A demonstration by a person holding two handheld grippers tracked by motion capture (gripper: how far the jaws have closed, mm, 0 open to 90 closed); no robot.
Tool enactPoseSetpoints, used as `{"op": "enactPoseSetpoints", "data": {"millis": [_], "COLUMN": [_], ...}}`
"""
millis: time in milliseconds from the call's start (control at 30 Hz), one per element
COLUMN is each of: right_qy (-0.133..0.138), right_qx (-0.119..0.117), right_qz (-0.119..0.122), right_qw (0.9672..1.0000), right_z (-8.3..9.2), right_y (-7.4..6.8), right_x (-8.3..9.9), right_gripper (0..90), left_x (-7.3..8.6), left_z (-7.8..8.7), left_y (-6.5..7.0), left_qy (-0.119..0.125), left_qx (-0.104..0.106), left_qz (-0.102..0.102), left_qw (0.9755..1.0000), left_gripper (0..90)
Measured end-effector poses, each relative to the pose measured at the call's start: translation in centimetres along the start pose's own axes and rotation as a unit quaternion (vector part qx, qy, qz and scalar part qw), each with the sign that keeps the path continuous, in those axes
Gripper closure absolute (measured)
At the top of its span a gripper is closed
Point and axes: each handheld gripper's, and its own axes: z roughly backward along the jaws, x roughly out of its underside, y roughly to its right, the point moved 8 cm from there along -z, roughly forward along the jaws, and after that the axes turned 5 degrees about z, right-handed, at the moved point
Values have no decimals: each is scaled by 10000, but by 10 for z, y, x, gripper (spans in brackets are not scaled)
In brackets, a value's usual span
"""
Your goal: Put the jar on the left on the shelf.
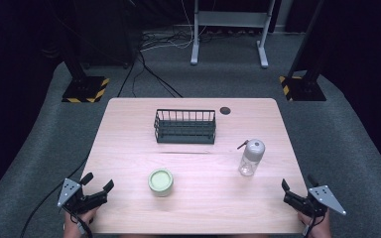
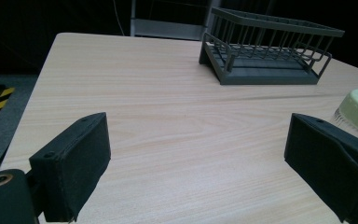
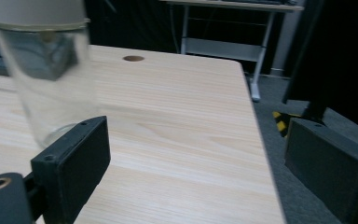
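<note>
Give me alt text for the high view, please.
Two open grippers, left gripper and right gripper, rest at the near corners of a wooden table. Between them stand a green jar, a clear bottle and, farther back, a dark wire basket.

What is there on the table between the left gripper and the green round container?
Nothing: in the high view, only bare wooden table separates the left gripper from the green round container.

open table centre (image 1: 198,168) | obstacles — jar (image 1: 160,182), bottle (image 1: 251,157), basket (image 1: 185,126)
</note>
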Motion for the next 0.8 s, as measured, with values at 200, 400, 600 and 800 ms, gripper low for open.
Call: {"op": "enactPoseSetpoints", "data": {"millis": [200, 400, 600, 800], "right_qy": [1, -10, -65, -38], "right_qx": [-76, -109, -181, -171], "right_qz": [-129, -129, -70, -103], "right_qw": [9999, 9999, 9998, 9998], "right_z": [0, -1, -2, -2], "right_y": [0, -2, -5, -5], "right_x": [0, 1, 2, 2], "right_gripper": [58, 41, 32, 29], "left_x": [0, 2, -2, -5], "left_z": [1, -2, 0, -1], "left_y": [2, 7, 7, 12], "left_qy": [-13, -102, 0, 19], "left_qx": [50, -56, -73, -278], "left_qz": [23, -123, 90, 87], "left_qw": [10000, 9999, 9999, 9996], "left_gripper": [69, 35, 48, 54]}}
